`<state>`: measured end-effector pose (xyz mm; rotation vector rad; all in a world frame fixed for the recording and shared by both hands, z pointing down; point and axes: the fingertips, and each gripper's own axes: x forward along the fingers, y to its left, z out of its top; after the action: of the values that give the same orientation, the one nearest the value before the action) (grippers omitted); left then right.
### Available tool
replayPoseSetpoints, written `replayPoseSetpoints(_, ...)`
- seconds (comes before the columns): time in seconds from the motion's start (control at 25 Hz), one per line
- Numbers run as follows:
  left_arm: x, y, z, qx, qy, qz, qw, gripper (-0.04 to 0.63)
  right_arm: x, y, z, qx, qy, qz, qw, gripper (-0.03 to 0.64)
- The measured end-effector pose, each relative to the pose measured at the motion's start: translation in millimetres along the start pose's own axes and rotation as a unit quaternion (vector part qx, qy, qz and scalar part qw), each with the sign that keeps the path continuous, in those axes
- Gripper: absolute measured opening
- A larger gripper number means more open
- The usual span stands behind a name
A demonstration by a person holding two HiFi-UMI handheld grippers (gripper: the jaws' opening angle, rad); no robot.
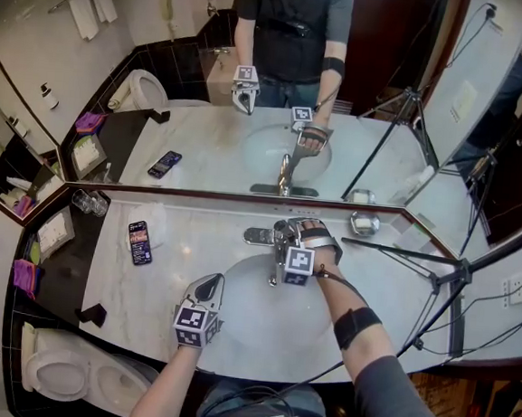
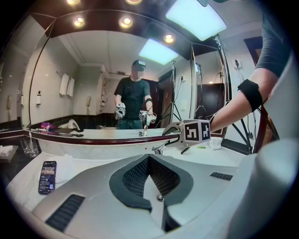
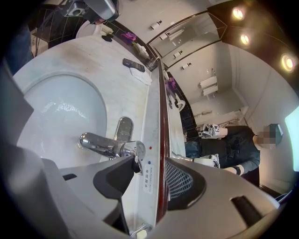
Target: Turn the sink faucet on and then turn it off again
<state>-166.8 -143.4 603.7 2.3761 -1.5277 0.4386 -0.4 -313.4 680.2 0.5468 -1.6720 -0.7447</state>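
So the right tool (image 3: 150,163) is right up on the faucet (image 3: 105,144), jaws spread wide. The chrome body's back end sits at the tip of the basin-side jaw, but I honestly can't tell if it's touching. The other jaw is out over the back ledge, and a little label (image 3: 146,177) on that ledge shows in the gap between them. The faucet sits mid back edge of the worktop (image 1: 145,293), hard against the mirror (image 1: 203,143), with its spout pointing out over the sink basin (image 3: 56,116). From the head view, the right tool's marker cube (image 1: 299,264) and the hand cover most of the faucet, so you don't see much chrome there. The left tool (image 1: 207,285) has its jaws together on nothing and hangs at the basin's front-left rim, near the front edge, well apart from the faucet. A phone (image 1: 140,242) lies flat on the worktop's left part, between the basin and the left edge. A drinking glass (image 1: 89,203) stands by the back left corner. A small metal dish (image 1: 364,224) sits at the back edge, right of the faucet. A tripod (image 1: 446,278) leg reaches across the worktop's right end. A toilet (image 1: 60,372) is down past the front left corner.
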Motion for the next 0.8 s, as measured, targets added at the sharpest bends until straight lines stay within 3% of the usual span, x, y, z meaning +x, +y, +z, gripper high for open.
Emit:
replayPoseSetpoints(0.36,-8,9,-1,0.000,-0.002,0.008,1.0000,0.000,-16,2,7,-0.009,-0.004,-0.001,1.000,0.234)
replayPoseSetpoints(0.52,-9,4,1,0.003,-0.003,0.004,1.0000,0.000,-36,7,5,0.012,-0.009,-0.006,1.000,0.234)
replayPoseSetpoints(0.8,-9,-5,11,0.013,-0.010,-0.013,0.9998,0.000,-88,1,-5,0.104,-0.029,-0.048,0.993,0.111)
